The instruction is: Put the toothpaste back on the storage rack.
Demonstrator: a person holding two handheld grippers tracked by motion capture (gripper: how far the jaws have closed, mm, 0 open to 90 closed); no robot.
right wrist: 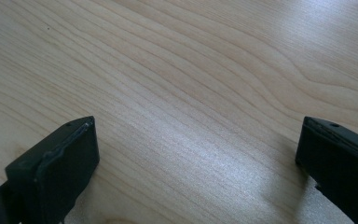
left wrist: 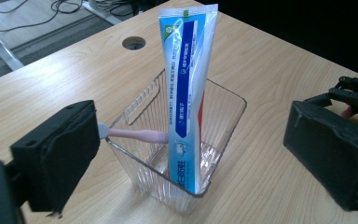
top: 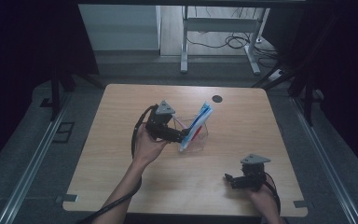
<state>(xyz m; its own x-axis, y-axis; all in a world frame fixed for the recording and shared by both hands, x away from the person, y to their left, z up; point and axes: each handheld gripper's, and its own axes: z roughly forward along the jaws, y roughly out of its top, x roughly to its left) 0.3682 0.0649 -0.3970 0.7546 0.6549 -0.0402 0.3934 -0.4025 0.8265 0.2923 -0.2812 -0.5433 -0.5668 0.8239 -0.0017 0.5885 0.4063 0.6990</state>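
Toothpaste tube point(left wrist: 186, 88), print unreadable

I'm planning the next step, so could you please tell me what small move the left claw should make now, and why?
Probably ease the left claw back and up. Its jaws stand open around the clear bin, gripping nothing, while the toothpaste tube and pink toothbrush already sit inside, so both items look placed. The right claw rests open over bare table.

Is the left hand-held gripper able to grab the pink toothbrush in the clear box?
Probably yes. The left hand-held gripper is open right at the clear box, and the pink toothbrush pokes over the rim beside one jaw. The toothpaste tube stands close but leaves that end free.
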